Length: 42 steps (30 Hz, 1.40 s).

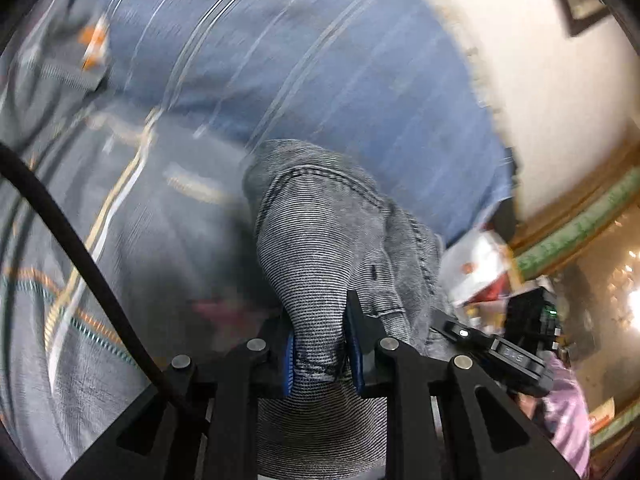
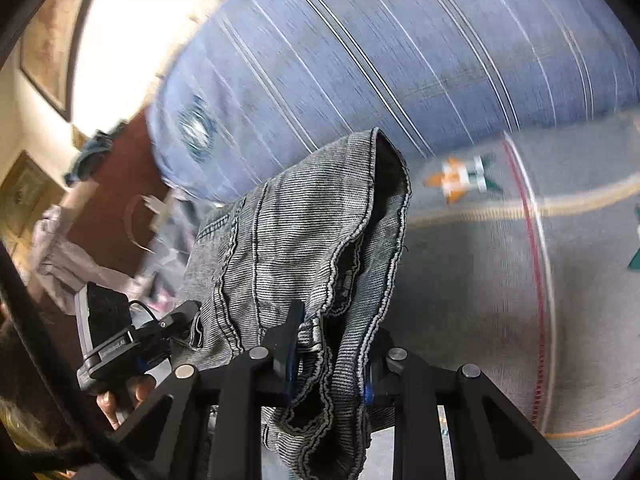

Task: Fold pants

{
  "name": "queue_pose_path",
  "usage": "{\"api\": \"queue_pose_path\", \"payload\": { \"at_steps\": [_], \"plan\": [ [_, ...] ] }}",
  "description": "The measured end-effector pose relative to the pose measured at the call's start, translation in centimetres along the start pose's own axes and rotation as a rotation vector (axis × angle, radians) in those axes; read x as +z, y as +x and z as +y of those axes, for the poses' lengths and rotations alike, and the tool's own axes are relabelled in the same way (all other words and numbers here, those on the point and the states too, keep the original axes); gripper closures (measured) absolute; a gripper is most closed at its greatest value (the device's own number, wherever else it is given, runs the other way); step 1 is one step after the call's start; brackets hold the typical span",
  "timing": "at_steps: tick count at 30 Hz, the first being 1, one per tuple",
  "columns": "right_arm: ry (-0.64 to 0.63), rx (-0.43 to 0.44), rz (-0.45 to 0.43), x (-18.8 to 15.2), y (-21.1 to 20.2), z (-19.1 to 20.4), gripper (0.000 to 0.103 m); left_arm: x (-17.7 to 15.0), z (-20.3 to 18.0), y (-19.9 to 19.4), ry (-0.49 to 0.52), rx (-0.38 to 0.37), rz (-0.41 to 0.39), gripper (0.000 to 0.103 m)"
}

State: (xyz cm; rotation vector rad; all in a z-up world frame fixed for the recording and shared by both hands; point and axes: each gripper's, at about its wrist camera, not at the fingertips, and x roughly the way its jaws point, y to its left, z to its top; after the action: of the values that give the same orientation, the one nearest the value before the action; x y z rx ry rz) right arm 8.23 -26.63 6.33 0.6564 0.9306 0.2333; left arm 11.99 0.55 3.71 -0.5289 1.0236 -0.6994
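The pants are grey washed denim with stitched seams. In the left wrist view my left gripper (image 1: pixel 320 354) is shut on a bunched fold of the pants (image 1: pixel 320 232), which rises from the jaws and hangs above the bed. In the right wrist view my right gripper (image 2: pixel 330 364) is shut on a hemmed edge of the pants (image 2: pixel 296 216), with cloth draped over both fingers. Each view shows the other gripper at its lower side, the right gripper (image 1: pixel 516 356) and the left gripper (image 2: pixel 116 344). The background is blurred by motion.
A bed with a blue striped cover (image 1: pixel 320 52) and a grey patterned blanket (image 2: pixel 480 280) lies under the pants. A pale wall (image 1: pixel 540 80) with a framed picture stands behind. Pink cloth (image 2: pixel 60 264) and clutter lie beside the bed on a brown floor (image 2: pixel 108 184).
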Motion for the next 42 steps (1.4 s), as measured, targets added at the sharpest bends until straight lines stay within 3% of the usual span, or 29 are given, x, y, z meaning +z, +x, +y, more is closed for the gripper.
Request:
{"api": "queue_pose_path", "payload": {
  "at_steps": [2, 3, 7, 11, 13, 15, 16, 19, 21, 22, 23, 25, 26, 27, 29, 31, 34, 35, 37, 39, 42],
  "plan": [
    [0.033, -0.067, 0.094, -0.9, 3.7, -1.9, 0.078, -0.9, 2.8, 3.5, -0.127, 0.108, 0.102, 0.079],
    [0.043, -0.138, 0.135, -1.5, 5.4, -2.9, 0.078, -1.1, 3.2, 4.2, -0.131, 0.148, 0.118, 0.076],
    [0.100, -0.094, 0.141, -1.0, 5.1, -4.0, 0.074, -0.8, 1.9, 4.3, -0.033, 0.237, 0.099, 0.065],
    [0.113, -0.109, 0.152, -1.3, 5.1, -4.4, 0.060, -0.9, 1.7, 3.7, 0.002, 0.294, 0.065, 0.053],
    [0.096, -0.112, 0.111, -0.9, 3.9, -3.8, 0.059, -0.4, 0.9, 2.7, 0.025, 0.289, 0.047, 0.053],
    [0.056, -0.122, 0.019, -0.3, 1.2, -3.0, 0.040, 0.4, 0.3, 1.5, 0.031, 0.255, 0.013, 0.046],
    [0.035, -0.128, -0.036, 0.2, -0.2, -2.3, 0.020, 0.9, 0.2, 0.9, 0.021, 0.248, -0.008, 0.040],
    [0.005, -0.095, -0.089, 1.9, -1.8, -0.8, 0.017, 3.1, -0.3, 0.9, 0.015, 0.300, -0.025, 0.040],
    [0.006, -0.100, -0.028, 3.3, -0.5, -0.4, 0.020, 4.1, -0.2, 2.4, 0.023, 0.334, 0.031, 0.040],
    [0.007, -0.112, -0.006, 3.5, 0.2, -0.5, 0.026, 4.5, 0.0, 3.4, 0.028, 0.330, 0.057, 0.040],
    [0.012, -0.107, 0.015, 3.6, 1.0, -0.9, 0.040, 4.7, 0.4, 4.4, 0.025, 0.322, 0.077, 0.040],
    [0.050, -0.074, 0.081, 3.0, 3.2, -2.3, 0.057, 4.1, 1.2, 5.1, 0.013, 0.302, 0.083, 0.041],
    [0.084, -0.071, 0.107, 2.4, 4.1, -3.3, 0.057, 3.4, 1.8, 5.4, 0.008, 0.257, 0.078, 0.042],
    [0.120, -0.061, 0.120, 1.7, 4.6, -4.3, 0.060, 2.9, 2.0, 5.5, -0.001, 0.255, 0.086, 0.044],
    [0.141, -0.050, 0.138, 1.0, 5.3, -5.1, 0.081, 3.0, 1.9, 5.6, -0.018, 0.252, 0.102, 0.054],
    [0.120, -0.034, 0.131, 1.1, 5.0, -4.8, 0.092, 3.5, 1.9, 5.4, -0.041, 0.222, 0.093, 0.062],
    [0.098, -0.034, 0.091, 1.5, 3.7, -3.8, 0.094, 3.8, 1.7, 4.6, -0.036, 0.185, 0.069, 0.083],
    [0.093, -0.021, 0.074, 1.5, 2.9, -3.5, 0.094, 3.8, 0.8, 4.3, 0.012, 0.194, 0.065, 0.083],
    [0.068, -0.042, 0.056, 1.4, 1.9, -2.9, 0.094, 3.7, 0.0, 4.2, 0.064, 0.214, 0.055, 0.083],
    [0.052, -0.131, 0.087, 1.2, 2.6, -3.4, 0.095, 3.8, 0.6, 5.1, 0.047, 0.231, 0.070, 0.082],
    [-0.025, -0.299, 0.177, 0.1, 6.0, -3.7, 0.094, 3.8, 1.4, 6.6, 0.049, 0.290, 0.100, 0.063]
  ]
}}
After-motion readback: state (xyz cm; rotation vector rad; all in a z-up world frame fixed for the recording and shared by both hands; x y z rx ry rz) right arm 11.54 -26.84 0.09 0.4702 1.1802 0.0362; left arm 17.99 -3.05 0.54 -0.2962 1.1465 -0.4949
